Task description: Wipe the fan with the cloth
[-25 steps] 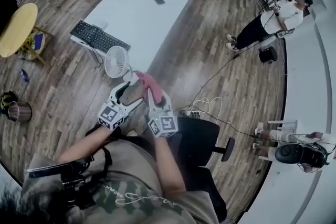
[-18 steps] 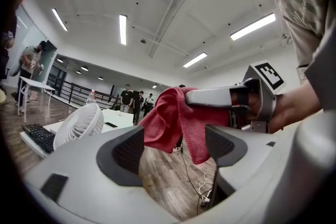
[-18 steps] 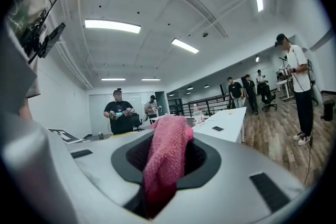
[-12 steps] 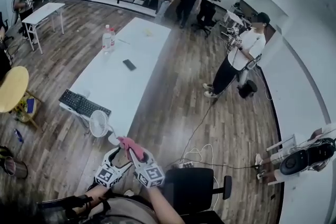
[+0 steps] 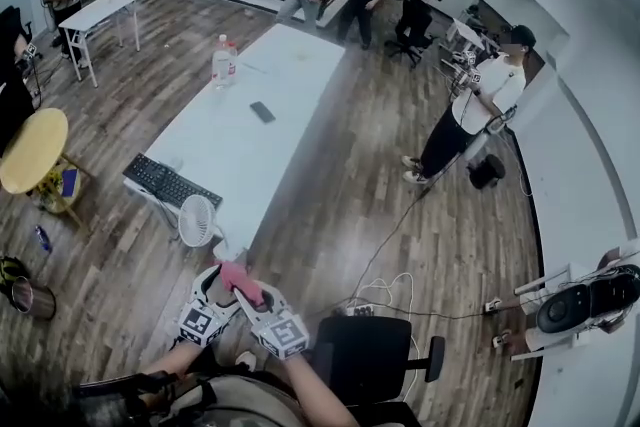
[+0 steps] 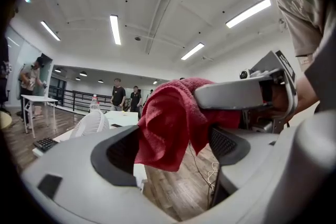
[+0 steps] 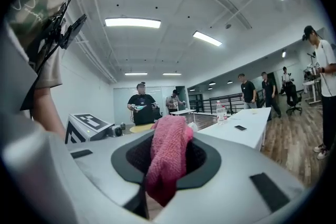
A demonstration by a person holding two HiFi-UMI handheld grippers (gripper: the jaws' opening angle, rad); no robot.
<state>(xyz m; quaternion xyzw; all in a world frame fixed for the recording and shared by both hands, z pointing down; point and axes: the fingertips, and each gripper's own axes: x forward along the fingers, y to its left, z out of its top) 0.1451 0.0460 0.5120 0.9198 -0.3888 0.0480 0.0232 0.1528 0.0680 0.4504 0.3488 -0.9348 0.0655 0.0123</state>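
A small white fan (image 5: 197,220) stands at the near end of the long white table (image 5: 260,145); its grille (image 6: 89,123) shows at the left of the left gripper view. The red cloth (image 5: 240,282) is bunched in my right gripper (image 5: 245,293), which is shut on it (image 7: 167,157), short of the fan. My left gripper (image 5: 215,280) sits just left of it, jaws wide apart. The cloth (image 6: 170,123) hangs down between those jaws from the right gripper (image 6: 247,94), and I cannot tell whether it brushes the left pad.
A black keyboard (image 5: 170,183), a phone (image 5: 262,112) and a bottle (image 5: 222,62) lie on the table. A black office chair (image 5: 370,355) stands at my right, with cables (image 5: 385,295) on the wood floor. Several people stand around; a yellow round table (image 5: 30,150) is at the left.
The head view has tilted up, so the fan and table now sit farther up and the grippers lower. Both grippers stay close together; the cloth remains in the right one.
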